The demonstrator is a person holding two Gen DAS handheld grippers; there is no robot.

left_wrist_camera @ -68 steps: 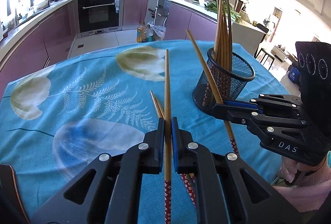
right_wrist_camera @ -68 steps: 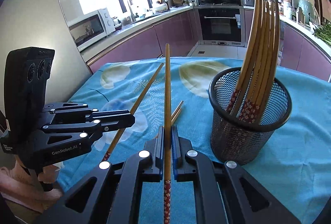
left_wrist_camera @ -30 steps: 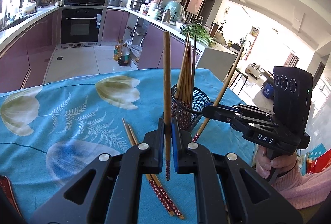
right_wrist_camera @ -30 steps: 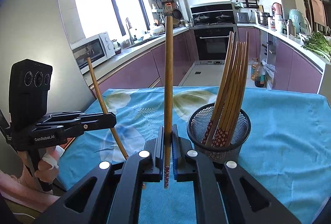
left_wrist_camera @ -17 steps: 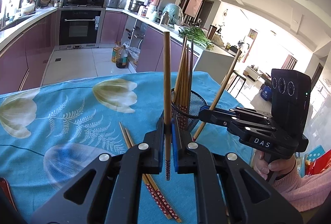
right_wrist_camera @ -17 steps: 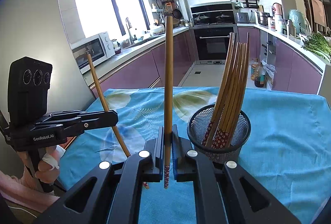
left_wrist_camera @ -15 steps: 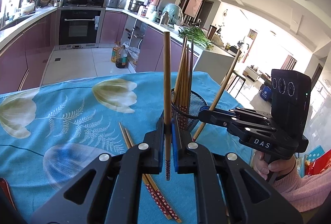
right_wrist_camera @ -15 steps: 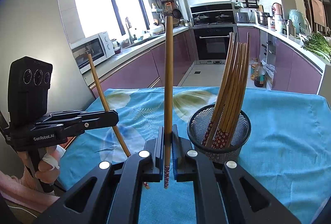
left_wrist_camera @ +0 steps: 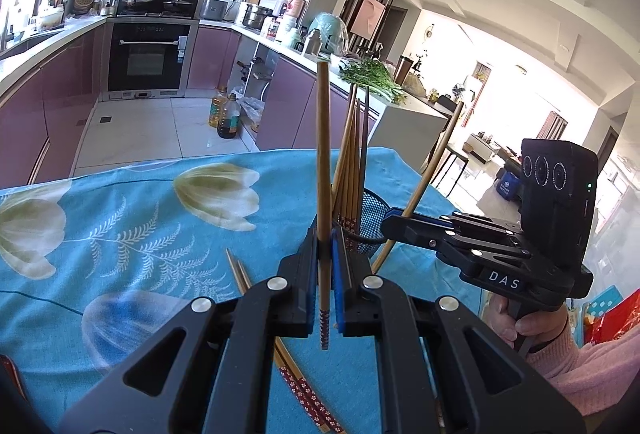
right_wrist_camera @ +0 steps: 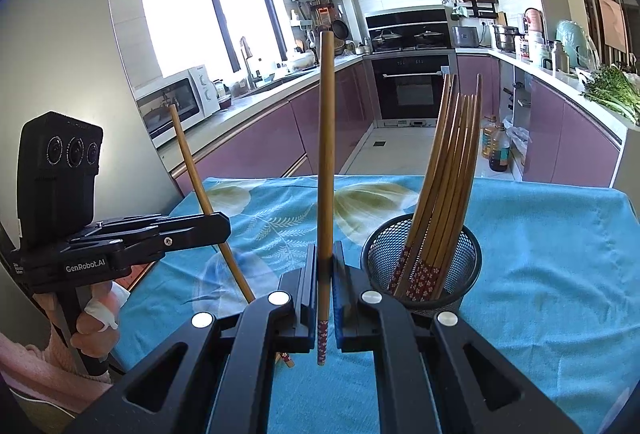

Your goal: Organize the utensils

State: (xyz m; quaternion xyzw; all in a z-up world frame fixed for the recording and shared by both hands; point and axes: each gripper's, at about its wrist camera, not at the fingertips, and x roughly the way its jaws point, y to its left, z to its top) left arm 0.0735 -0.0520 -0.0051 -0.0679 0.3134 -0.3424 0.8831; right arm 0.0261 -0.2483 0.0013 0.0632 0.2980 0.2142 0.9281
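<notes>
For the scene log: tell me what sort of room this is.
A home kitchen, most likely: a built-in oven under a hob with pots, a microwave beside the window, and purple cabinets along the counters.

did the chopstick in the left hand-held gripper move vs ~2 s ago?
Yes. The chopstick in the left hand-held gripper lay near the tablecloth then; now it is lifted and upright, its patterned end hanging clear, beside the mesh holder.
</notes>
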